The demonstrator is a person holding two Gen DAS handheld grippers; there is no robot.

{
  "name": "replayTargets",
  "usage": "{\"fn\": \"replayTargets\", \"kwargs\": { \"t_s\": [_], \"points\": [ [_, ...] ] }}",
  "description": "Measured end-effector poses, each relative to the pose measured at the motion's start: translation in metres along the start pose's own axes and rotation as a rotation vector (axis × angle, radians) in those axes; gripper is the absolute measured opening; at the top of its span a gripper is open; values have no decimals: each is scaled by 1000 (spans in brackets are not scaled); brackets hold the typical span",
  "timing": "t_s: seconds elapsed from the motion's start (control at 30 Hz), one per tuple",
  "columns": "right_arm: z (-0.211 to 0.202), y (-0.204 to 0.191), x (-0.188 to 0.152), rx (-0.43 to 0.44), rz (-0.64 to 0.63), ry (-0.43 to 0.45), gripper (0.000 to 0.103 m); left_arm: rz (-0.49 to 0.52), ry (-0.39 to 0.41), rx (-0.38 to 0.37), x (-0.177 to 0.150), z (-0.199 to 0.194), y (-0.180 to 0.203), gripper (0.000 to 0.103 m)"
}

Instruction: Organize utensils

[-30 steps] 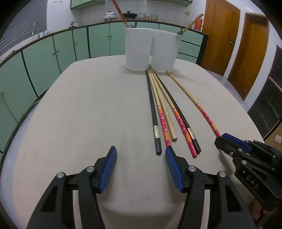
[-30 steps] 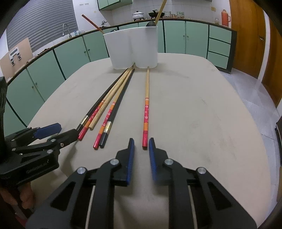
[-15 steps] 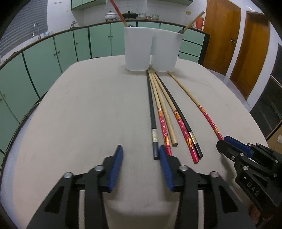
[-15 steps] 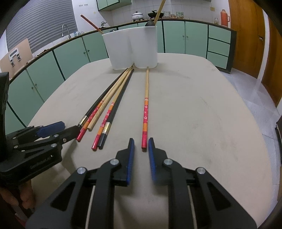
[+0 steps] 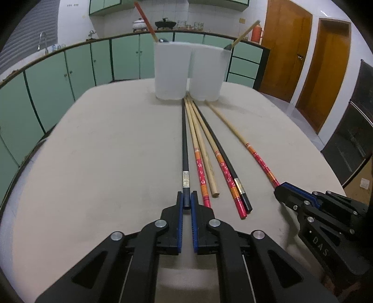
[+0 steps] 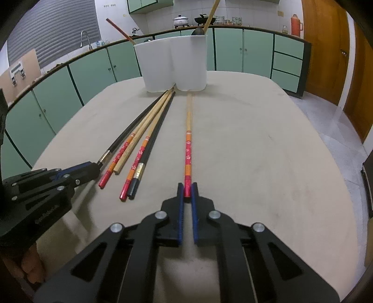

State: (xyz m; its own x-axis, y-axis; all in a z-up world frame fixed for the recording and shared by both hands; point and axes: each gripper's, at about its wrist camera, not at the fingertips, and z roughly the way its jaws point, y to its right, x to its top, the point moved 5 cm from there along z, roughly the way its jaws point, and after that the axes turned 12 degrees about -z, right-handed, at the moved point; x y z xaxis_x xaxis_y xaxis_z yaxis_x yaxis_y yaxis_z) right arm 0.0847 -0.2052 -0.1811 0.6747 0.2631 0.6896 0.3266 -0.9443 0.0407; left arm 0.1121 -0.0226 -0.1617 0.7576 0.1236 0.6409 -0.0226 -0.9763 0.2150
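Note:
Several long chopsticks lie on the beige table, pointing at a white two-compartment holder (image 5: 188,72) at the far end, also in the right wrist view (image 6: 174,66). My left gripper (image 5: 186,200) is shut on the near end of the leftmost black chopstick (image 5: 184,144), which lies on the table. My right gripper (image 6: 187,192) is shut on the red end of the separate red-and-bamboo chopstick (image 6: 188,139). Each gripper shows in the other's view: the right one (image 5: 283,192), the left one (image 6: 93,169).
Between the two held sticks lie red-patterned ones (image 5: 200,170), a plain bamboo one (image 5: 209,167) and another black one (image 5: 223,160). The holder has a red-tipped stick (image 5: 145,21) and a bamboo-handled utensil (image 5: 244,33). Green cabinets surround the table (image 5: 105,151).
Both grippers moved forward to the near chopstick ends. The left jaws closed from wide open onto the black chopstick; the right jaws closed on the red-ended chopstick.

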Motion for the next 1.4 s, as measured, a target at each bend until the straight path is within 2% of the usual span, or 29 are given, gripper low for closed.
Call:
{"fn": "replayTargets", "kwargs": {
  "t_s": [0.3, 0.6, 0.73, 0.97, 1.13, 1.4],
  "points": [
    [-44, 13, 33, -6, 6, 94, 5, 57, 161, -24, 39, -54, 13, 6],
    [-94, 34, 90, 7, 38, 231, 5, 66, 309, -74, 92, -96, 22, 6],
    [-109, 46, 115, 10, 42, 272, 5, 62, 345, -96, 112, -105, 27, 6],
    [-117, 61, 156, 53, 30, 272, 5, 65, 359, -137, 144, -110, 33, 6],
    [-119, 64, 180, 51, -2, 271, 5, 69, 353, -151, 163, -112, 33, 6],
    [-126, 59, 205, 64, -52, 287, 5, 86, 360, -165, 176, -119, 34, 6]
  ]
}}
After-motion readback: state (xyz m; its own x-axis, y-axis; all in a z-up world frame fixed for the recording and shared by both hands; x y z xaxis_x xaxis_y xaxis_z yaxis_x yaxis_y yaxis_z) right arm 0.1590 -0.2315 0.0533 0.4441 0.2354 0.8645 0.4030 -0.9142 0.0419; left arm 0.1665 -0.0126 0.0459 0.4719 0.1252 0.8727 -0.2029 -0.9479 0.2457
